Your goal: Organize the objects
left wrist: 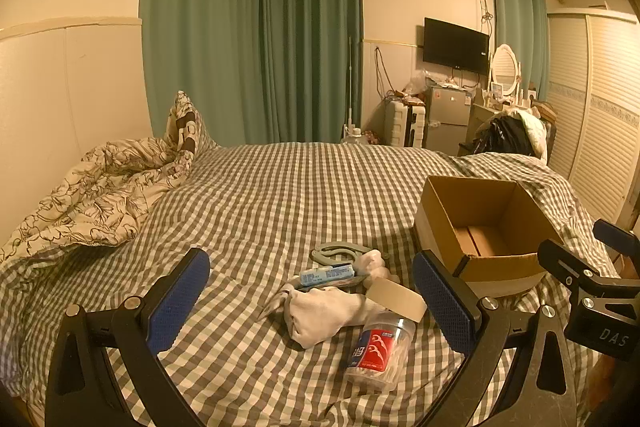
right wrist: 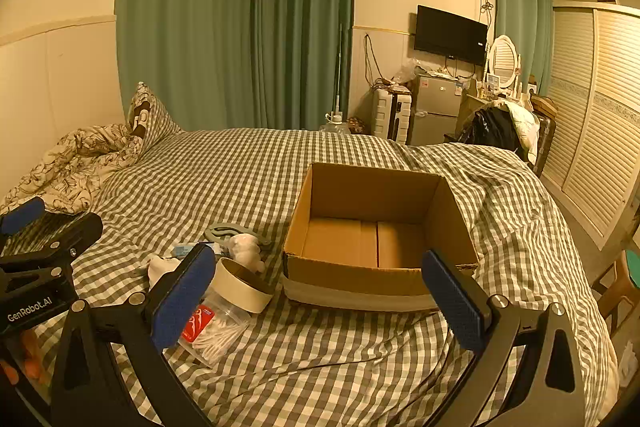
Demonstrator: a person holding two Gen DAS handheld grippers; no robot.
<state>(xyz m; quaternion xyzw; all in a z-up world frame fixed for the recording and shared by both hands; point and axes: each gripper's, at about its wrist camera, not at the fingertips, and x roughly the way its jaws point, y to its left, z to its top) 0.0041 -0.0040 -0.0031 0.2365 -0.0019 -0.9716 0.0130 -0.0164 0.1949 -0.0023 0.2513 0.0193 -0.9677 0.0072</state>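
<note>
A small pile lies on the checked bed: a clear floss-pick jar (left wrist: 380, 351) with a red label, a white sock (left wrist: 324, 311), a blue packet (left wrist: 327, 274), a grey hook-shaped piece (left wrist: 334, 251) and a tape roll (left wrist: 396, 298). An open, empty cardboard box (left wrist: 486, 227) stands to their right. My left gripper (left wrist: 316, 301) is open, low over the pile, holding nothing. My right gripper (right wrist: 320, 301) is open and empty before the box (right wrist: 376, 227); the jar (right wrist: 212, 327) and tape roll (right wrist: 242, 285) lie by its left finger.
A crumpled patterned duvet (left wrist: 104, 195) lies at the bed's left by the wall. Beyond the bed are green curtains, a small fridge (right wrist: 436, 109), a wall TV and a clothes-covered chair (right wrist: 500, 131). Louvred wardrobe doors (right wrist: 600, 131) run along the right.
</note>
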